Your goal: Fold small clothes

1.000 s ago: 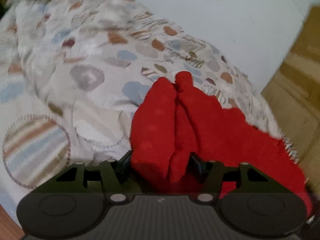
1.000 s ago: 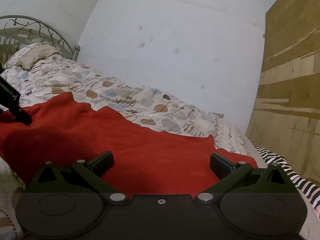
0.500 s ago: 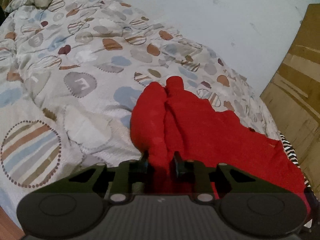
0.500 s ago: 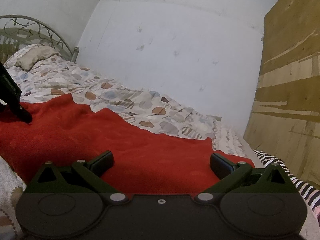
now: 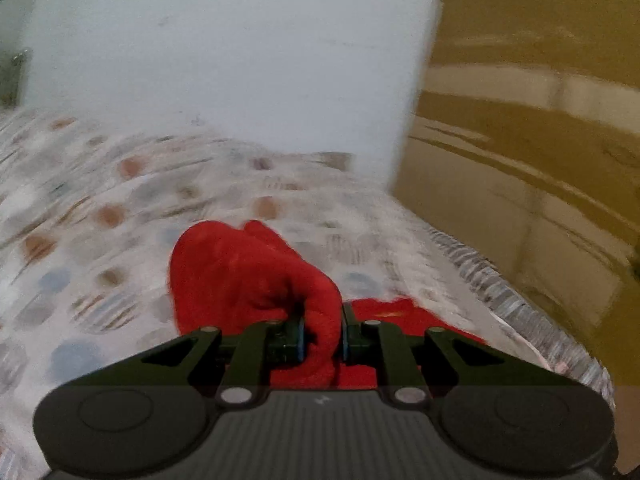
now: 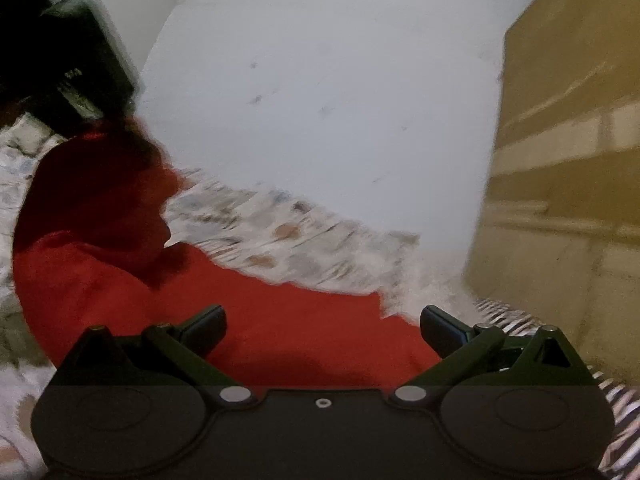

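Your left wrist cam sits right behind the left gripper (image 5: 322, 336), tilted down a bit, super close to the bunched red garment (image 5: 248, 272) with the patterned bedspread (image 5: 80, 208) beyond. Your right wrist cam looks nearly level over the right gripper (image 6: 322, 322). Both catch that garment, the bedspread, the white wall (image 6: 340, 100) and the wooden panel (image 6: 560, 160).

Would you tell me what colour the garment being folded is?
Solid red garment; the right wrist view shows it best.
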